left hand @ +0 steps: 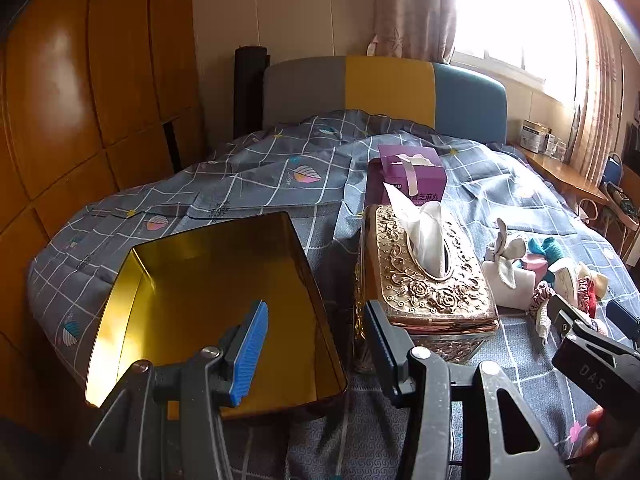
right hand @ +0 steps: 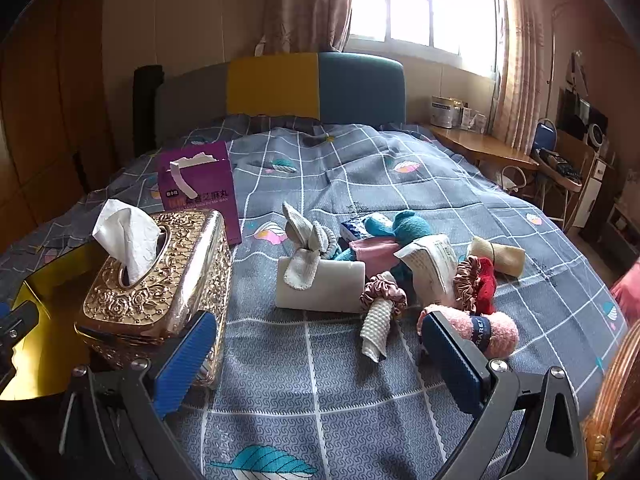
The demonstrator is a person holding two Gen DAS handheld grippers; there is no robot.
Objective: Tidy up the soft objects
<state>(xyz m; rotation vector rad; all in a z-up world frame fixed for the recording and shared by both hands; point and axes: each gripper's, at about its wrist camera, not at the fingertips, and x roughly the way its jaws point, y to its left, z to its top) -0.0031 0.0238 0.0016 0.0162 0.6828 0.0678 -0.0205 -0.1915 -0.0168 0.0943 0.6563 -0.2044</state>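
- The right gripper (right hand: 320,354), with black arms and blue ribbed pads, hangs over the grey checked bedspread (right hand: 360,168) with its jaws spread wide and nothing between them.
- The left gripper (left hand: 316,344) stands partly apart, also bare, over the near right corner of the open gold-lined metal tin (left hand: 208,300).
- An ornate gold embossed tissue box (right hand: 160,276) with a white tissue sticking up sits just right of the tin; a purple cardboard box (right hand: 198,188) stands behind it.
- The soft things lie in a heap to the right of the tissue box: a white fabric pouch with a grey bow (right hand: 320,284), a fuzzy pink yarn skein (right hand: 480,330) nearest the right pad, a pink satin scrunchie (right hand: 382,290), a teal knitted piece (right hand: 408,224), a red knit piece (right hand: 486,284) and a cream rolled cloth (right hand: 498,256).
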